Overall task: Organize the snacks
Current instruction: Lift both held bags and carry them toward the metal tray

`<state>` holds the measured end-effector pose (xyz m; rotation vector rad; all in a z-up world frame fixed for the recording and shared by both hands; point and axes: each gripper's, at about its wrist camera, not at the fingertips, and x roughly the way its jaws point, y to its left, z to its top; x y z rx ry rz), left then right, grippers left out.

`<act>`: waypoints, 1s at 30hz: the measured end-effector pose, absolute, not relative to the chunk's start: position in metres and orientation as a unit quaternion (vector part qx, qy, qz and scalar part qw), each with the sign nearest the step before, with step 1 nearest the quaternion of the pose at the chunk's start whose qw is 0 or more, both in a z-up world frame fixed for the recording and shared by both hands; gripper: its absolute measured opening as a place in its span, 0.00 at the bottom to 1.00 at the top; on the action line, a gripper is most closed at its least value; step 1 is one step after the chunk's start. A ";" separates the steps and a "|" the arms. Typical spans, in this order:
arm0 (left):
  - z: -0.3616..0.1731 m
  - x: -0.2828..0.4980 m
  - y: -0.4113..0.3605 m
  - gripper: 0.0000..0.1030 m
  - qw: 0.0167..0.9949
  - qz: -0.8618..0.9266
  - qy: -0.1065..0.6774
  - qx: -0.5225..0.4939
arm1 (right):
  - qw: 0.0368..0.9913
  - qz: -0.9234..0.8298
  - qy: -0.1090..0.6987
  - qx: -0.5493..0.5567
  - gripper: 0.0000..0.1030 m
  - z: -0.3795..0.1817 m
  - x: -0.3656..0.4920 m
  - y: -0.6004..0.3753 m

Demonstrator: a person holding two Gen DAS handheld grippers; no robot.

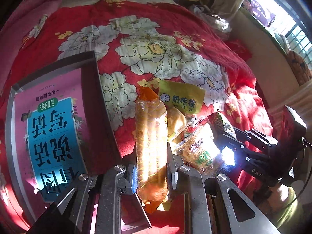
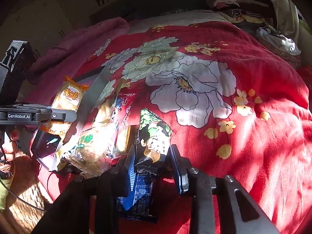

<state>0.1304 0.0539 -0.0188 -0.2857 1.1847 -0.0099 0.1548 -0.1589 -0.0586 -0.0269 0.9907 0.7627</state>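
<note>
My left gripper (image 1: 151,173) clamps an orange rice-cracker pack (image 1: 151,136) beside the still-snackless grey tray (image 1: 93,74); my right gripper (image 2: 153,163) pinches a black cartoon packet (image 2: 154,136). Right of the tray, the snack pile (image 1: 195,146) waits, one yellow bag (image 1: 181,99) reading "NAI BE DA".

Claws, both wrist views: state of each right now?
Left claw: shut on the orange snack packet.
Right claw: shut on the black cartoon snack packet.

Left gripper (image 1: 151,172) clamped, angled steeply down; right gripper (image 2: 153,170) clamped, angled down.
</note>
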 end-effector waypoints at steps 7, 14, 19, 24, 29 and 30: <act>-0.014 0.114 0.062 0.21 0.825 -0.019 0.546 -0.148 | 0.802 0.348 0.485 0.015 0.33 -0.069 0.167 -0.158; -0.016 0.092 0.088 0.21 0.827 -0.021 0.534 -0.173 | 0.828 0.333 0.451 0.015 0.25 -0.054 0.164 -0.160; -0.012 0.081 0.108 0.21 0.834 -0.022 0.517 -0.192 | 0.845 0.317 0.430 0.019 0.25 -0.035 0.152 -0.162; -0.002 0.072 0.120 0.21 0.843 -0.019 0.500 -0.195 | 0.861 0.309 0.404 0.027 0.25 -0.010 0.137 -0.162; 0.010 0.063 0.126 0.21 0.856 -0.008 0.484 -0.179 | 0.860 0.316 0.399 0.043 0.25 0.004 0.123 -0.155; 0.012 0.061 0.128 0.21 0.856 -0.012 0.481 -0.186 | 0.860 0.318 0.398 0.045 0.25 0.006 0.121 -0.154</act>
